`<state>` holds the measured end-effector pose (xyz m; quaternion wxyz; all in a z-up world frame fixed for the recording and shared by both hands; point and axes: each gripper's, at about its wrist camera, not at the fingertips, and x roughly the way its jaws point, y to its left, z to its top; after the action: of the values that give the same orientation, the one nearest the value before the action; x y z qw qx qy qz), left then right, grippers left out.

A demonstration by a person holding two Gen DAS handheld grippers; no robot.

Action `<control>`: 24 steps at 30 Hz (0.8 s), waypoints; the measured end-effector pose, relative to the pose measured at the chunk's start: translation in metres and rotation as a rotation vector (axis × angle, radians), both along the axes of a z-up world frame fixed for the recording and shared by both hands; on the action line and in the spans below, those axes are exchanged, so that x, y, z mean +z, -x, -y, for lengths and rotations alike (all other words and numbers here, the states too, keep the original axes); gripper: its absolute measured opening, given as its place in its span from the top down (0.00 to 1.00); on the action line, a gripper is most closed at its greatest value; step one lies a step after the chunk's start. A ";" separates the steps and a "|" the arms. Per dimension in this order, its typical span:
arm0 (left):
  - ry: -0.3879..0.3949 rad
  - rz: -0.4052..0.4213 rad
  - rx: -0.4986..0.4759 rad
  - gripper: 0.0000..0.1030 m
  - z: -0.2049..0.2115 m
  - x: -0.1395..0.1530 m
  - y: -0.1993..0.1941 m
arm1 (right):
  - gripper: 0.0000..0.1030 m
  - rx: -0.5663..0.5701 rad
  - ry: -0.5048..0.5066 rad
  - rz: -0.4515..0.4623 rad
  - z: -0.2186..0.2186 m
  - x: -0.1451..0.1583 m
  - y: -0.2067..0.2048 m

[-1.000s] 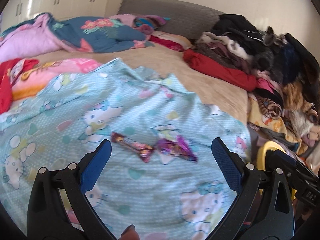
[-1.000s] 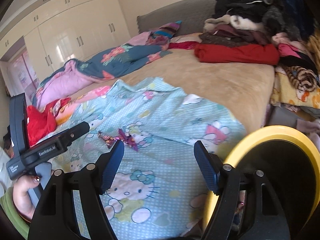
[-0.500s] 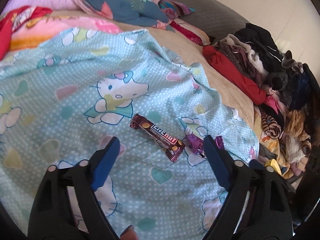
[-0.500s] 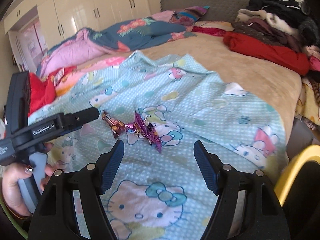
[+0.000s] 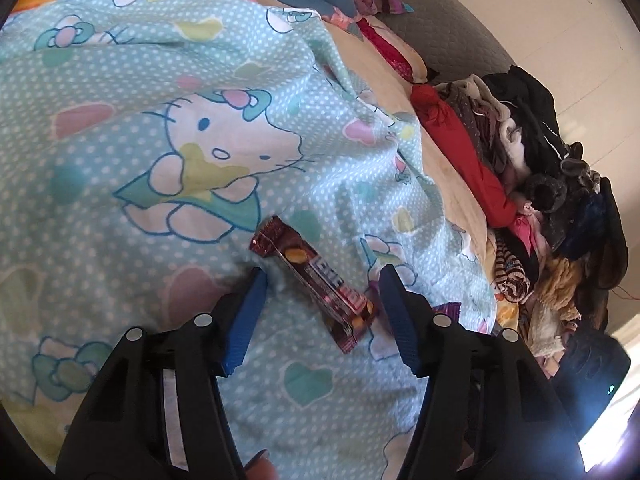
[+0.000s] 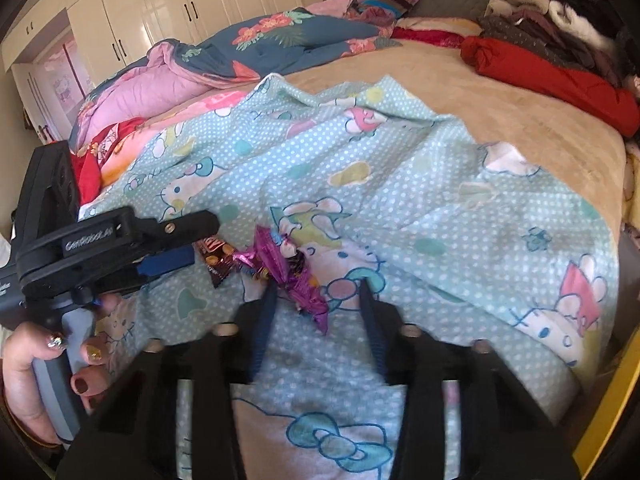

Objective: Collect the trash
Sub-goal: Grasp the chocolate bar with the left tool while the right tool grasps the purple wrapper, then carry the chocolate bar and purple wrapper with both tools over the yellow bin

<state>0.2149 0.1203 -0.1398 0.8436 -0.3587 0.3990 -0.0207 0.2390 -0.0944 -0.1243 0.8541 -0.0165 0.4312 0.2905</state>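
Nothing is collected yet: your left claw, jaws just closing, straddles the brown candy wrapper low in frame without pinching it; your right claw, also closing, brackets the purple wrapper untouched on the bed sheet

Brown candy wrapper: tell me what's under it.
The brown candy wrapper lies flat on the turquoise cat-print sheet, between the left gripper's fingers, whose jaws have just been closing. Whatever lies beneath the sheet there is covered.
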 end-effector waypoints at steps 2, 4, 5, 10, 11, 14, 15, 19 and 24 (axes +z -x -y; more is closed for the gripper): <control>0.002 -0.002 0.003 0.51 0.001 -0.001 -0.005 | 0.83 -0.006 -0.009 -0.006 0.003 -0.001 0.004; -0.013 -0.008 0.003 0.53 0.002 -0.003 -0.010 | 0.83 -0.016 -0.021 0.001 0.006 0.001 0.010; -0.024 -0.011 0.003 0.54 0.004 -0.003 -0.012 | 0.83 -0.022 -0.027 0.005 0.009 0.002 0.013; -0.056 -0.036 0.026 0.76 0.006 -0.005 -0.020 | 0.83 -0.065 -0.078 0.006 0.024 0.010 0.028; -0.057 -0.040 0.030 0.85 0.005 -0.004 -0.020 | 0.83 -0.068 -0.083 0.006 0.026 0.011 0.030; -0.060 -0.015 0.019 0.88 0.009 0.004 -0.014 | 0.83 -0.078 -0.093 0.018 0.032 0.016 0.038; -0.061 -0.006 0.015 0.89 0.012 0.007 -0.012 | 0.83 -0.080 -0.097 0.020 0.034 0.017 0.040; -0.068 0.042 -0.002 0.89 0.023 0.022 0.001 | 0.83 -0.094 -0.114 0.032 0.043 0.025 0.048; -0.092 0.086 -0.044 0.89 0.041 0.042 0.012 | 0.83 -0.128 -0.141 0.045 0.062 0.036 0.056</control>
<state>0.2025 0.0795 -0.0982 0.8749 -0.3094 0.3709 -0.0360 0.1830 -0.1565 -0.0886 0.8794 0.0644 0.3906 0.2645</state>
